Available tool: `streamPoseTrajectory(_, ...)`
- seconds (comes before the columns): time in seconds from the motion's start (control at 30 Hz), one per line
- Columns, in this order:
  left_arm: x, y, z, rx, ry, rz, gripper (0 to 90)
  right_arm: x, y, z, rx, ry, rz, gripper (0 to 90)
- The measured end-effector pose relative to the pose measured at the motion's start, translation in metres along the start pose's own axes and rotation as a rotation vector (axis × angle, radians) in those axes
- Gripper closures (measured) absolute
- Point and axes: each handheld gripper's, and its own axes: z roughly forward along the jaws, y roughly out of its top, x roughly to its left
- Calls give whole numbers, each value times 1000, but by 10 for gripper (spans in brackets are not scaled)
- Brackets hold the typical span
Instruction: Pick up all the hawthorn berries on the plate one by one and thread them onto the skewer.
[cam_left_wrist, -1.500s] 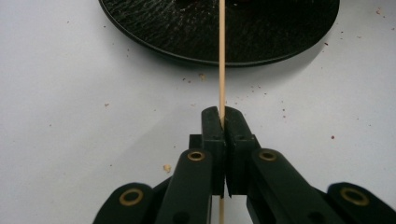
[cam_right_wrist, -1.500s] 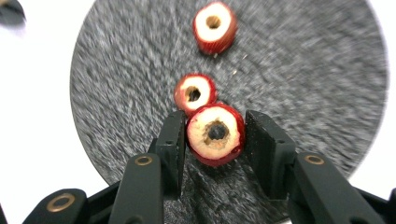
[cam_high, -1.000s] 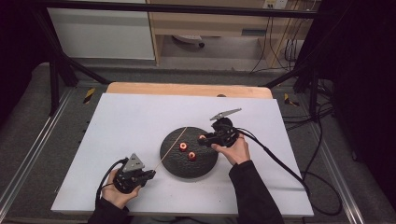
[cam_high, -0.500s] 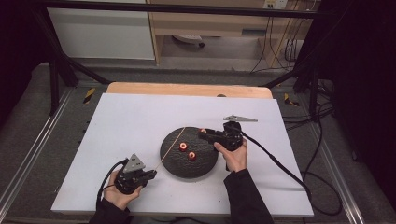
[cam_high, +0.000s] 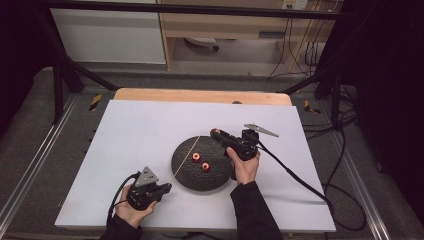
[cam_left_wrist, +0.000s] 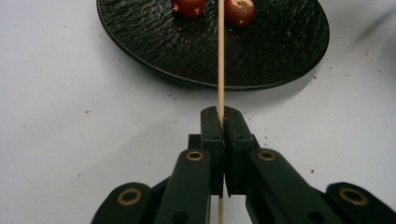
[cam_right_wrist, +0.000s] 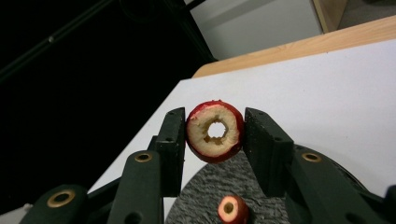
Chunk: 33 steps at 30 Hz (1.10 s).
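Three cored red fruits (cam_right_wrist: 215, 131) (two lie plated), one black plate (cam_high: 186, 170), one skewer (cam_left_wrist: 221, 56).

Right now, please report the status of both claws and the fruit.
Left claw shut on wooden skewer. Right claw shut on cored red fruit, lifted above black plate. Two fruits on plate. Nothing between them.

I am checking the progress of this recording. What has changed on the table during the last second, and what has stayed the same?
The right gripper, shut on a red cored fruit piece, turned: its jaws pointed away from the person and now point left, toward the skewer's tip. The left gripper stayed in place, shut on the skewer. The black plate and the two fruit pieces on it did not move.
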Motion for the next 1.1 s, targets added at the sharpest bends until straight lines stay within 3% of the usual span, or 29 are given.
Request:
streamPoseTrajectory(0.6, -28, 16, 12, -25, 8, -13, 882, 0, 0, 7, -182, 28, 69, 605)
streamPoseTrajectory(1.1, -31, 21, 17, -39, -11, -36, 883, 0, -2, 9, -235, 41, 65, 606)
